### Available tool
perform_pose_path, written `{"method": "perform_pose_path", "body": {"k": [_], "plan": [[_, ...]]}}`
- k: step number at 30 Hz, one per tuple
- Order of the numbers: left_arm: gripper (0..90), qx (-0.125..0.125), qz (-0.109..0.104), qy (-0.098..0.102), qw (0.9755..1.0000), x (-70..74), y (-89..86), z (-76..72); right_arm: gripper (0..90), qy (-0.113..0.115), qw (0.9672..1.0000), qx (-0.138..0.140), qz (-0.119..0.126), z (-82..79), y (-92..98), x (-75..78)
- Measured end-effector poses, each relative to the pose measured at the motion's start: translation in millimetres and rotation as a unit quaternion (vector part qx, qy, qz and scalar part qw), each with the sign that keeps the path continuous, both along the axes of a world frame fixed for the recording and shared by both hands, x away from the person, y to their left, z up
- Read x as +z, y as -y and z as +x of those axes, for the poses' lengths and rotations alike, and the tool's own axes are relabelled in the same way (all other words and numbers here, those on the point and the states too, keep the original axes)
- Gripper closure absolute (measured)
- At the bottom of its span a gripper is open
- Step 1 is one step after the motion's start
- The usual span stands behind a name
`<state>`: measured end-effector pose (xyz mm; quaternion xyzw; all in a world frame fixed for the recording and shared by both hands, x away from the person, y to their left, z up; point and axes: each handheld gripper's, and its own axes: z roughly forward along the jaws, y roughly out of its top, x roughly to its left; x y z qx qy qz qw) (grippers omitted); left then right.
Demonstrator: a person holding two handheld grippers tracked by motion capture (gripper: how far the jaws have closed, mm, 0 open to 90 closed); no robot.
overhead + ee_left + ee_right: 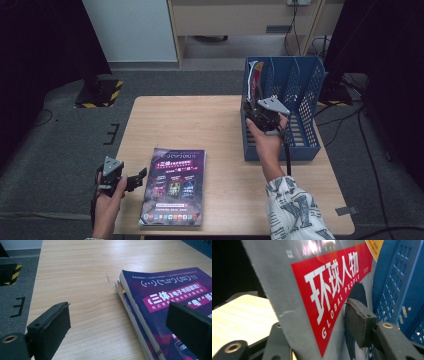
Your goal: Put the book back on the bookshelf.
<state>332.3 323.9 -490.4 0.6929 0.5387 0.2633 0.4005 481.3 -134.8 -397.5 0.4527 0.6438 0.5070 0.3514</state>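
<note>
Magazine (pixel 322 297) with the red "Global People" banner stands upright in the leftmost slot of the blue file rack (pixel 300 100) at the right far corner of my surface (pixel 210 120). In the right gripper view its grey cover runs up between the two black jaws, and I read the blue mesh wall (pixel 397 290) of the rack just behind it.

Around it: a stack of purple-covered books (pixel 173 187) lies flat near the front left of the surface, well apart from the rack. Nothing lies between the two; bare light wood separates them. In the left gripper view the stack shows at least two volumes, the top one (pixel 170 302) with white and pink lettering.

The surface is pale wood on grey carpet. Beyond it I see a white panel, a wooden cabinet, cables on the floor and a yellow-and-black striped base (pixel 100 92) to the far left.

My right tongs (pixel 256 111) sit at the rack's left slot with the magazine between the jaws; the right pad (pixel 359 322) stands a little off the cover, so the tongs are apart, not clamped. My left tongs (pixel 136 179) rest at the surface's front left edge, just beside the books, jaws wide apart and empty.
</note>
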Motion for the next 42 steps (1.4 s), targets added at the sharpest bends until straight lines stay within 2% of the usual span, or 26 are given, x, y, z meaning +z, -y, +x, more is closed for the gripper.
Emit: {"method": "perform_pose_path", "body": {"k": [1,11,22,25,36,38,42], "plan": [[5.2,0.000,0.000,0.000,1.0000,0.0,-0.1,0.0,47.4,-0.005,1.0000,0.003,0.003,0.2,0.3,-0.2],[5.1,0.000,0.000,0.000,1.0000,0.2,0.1,-0.4,33.4,-0.028,0.9995,0.014,0.007,-2.2,3.6,-4.0],[5.1,0.003,-0.002,0.000,1.0000,-0.3,-0.7,-0.7,27.7,-0.050,0.9983,0.029,0.009,-5.2,4.9,-4.2],[5.1,0.003,-0.002,0.000,1.0000,-0.2,-1.0,-0.8,26.8,-0.048,0.9980,0.034,0.022,-6.5,6.8,-8.1],[5.1,0.003,0.002,0.000,1.0000,-0.4,-0.4,-0.6,22.3,-0.063,0.9964,0.054,0.016,-13.9,9.7,-12.7],[5.1,0.003,0.003,-0.001,1.0000,-0.5,-0.3,-0.5,22.2,-0.057,0.9966,0.056,0.020,-17.6,10.7,-13.6],[5.1,0.003,0.002,0.000,1.0000,-0.3,-0.3,-0.8,21.4,-0.061,0.9960,0.062,0.021,-22.7,12.8,-15.6]]}}
